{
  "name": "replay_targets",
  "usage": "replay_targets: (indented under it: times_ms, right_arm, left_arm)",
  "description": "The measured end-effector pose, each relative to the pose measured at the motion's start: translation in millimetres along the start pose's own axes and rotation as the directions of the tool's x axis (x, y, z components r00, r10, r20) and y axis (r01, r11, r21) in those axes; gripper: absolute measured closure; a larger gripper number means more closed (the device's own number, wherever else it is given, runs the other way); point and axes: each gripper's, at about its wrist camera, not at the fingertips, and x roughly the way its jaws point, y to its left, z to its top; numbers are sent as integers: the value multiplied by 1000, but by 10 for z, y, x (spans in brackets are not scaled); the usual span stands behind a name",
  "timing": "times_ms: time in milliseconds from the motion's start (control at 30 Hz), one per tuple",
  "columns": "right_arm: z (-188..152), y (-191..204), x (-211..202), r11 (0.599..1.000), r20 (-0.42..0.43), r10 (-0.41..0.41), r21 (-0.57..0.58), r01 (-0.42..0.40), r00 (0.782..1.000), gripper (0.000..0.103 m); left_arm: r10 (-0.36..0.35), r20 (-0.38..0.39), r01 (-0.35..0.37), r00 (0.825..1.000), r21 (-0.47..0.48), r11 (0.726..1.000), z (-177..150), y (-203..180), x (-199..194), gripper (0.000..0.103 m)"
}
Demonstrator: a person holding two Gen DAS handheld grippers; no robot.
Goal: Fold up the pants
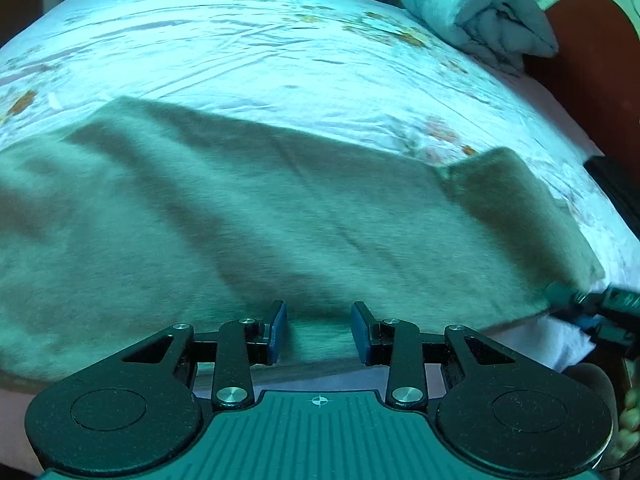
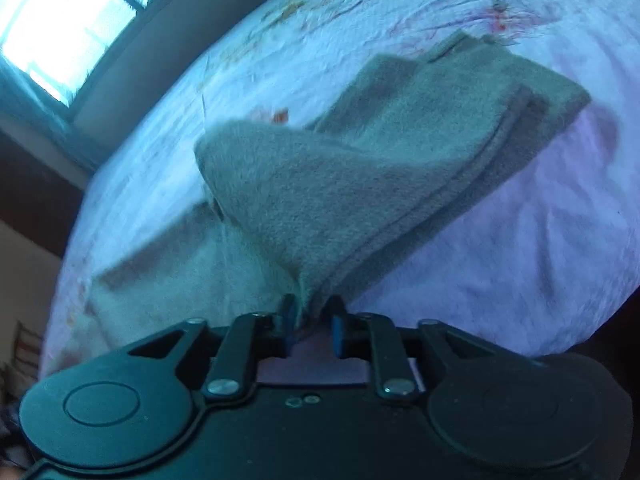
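Grey pants [image 2: 360, 184] are pinched at a near corner by the right gripper [image 2: 313, 320]; the left gripper [image 1: 319, 330] is held open above them on the bed [image 1: 240, 40].

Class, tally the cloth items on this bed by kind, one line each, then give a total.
Grey fleece pants: 1
Floral white bedsheet: 1
Rolled pale quilt: 1
Total: 3

Fuzzy matt fleece pants [image 1: 248, 208] lie on a smooth, creased cotton-like bedsheet [image 1: 248, 48].
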Motion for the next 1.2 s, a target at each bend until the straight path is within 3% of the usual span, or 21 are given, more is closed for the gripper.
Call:
replay_targets:
  times_ms: [167, 300, 467, 567, 700, 867, 933, 967, 1033, 1067, 1133, 1200]
  right_arm:
    - [188, -178, -329, 999, 91, 0, 39, -4, 996, 81]
    - [411, -578, -380, 983, 132, -32, 183, 7, 991, 78]
    - [574, -863, -303, 949, 131, -11, 314, -31, 991, 70]
    - [624, -841, -422, 978, 106, -43, 206, 20, 993, 70]
    - [857, -892, -547, 990, 171, -86, 125, 65, 982, 69]
    - [1310, -742, -76, 986, 126, -114, -103, 128, 985, 65]
    - [1436, -679, 98, 969, 112, -125, -200, 146, 986, 54]
    - [1480, -670, 181, 967, 76, -100, -229, 115, 992, 44]
    - [1511, -639, 288, 962, 12, -43, -271, 45, 999, 42]
    - [1498, -602, 331, 952, -23, -24, -306, 16, 999, 48]
    - [1411, -490, 413, 907, -52, -93, -417, 63, 994, 70]
    - [1331, -426, 419, 875, -65, -103, -480, 59, 993, 95]
  left_arm:
    - [-24, -9, 24, 1000, 43, 999, 22, -205, 92, 68]
    - [-19, -16, 20, 1000, 50, 999, 27, -252, 128, 68]
    - [-22, -28, 24, 999, 43, 999, 41, -226, 134, 67]
    - [-14, -33, 16, 999, 49, 999, 51, -229, 181, 67]
    - [0, -32, 2, 999, 65, 998, 28, -257, 209, 66]
    - [-2, -41, 4, 999, 57, 998, 42, -246, 209, 66]
    - [3, -44, -1, 999, 54, 999, 46, -254, 214, 66]
    - [7, -46, -4, 999, 55, 998, 50, -261, 219, 66]
    - [13, -48, -10, 999, 58, 998, 53, -272, 227, 66]
    - [16, -50, -13, 999, 58, 998, 58, -277, 234, 66]
    - [19, -51, -16, 999, 58, 998, 60, -287, 246, 65]
    - [16, -51, -13, 999, 60, 998, 59, -295, 255, 62]
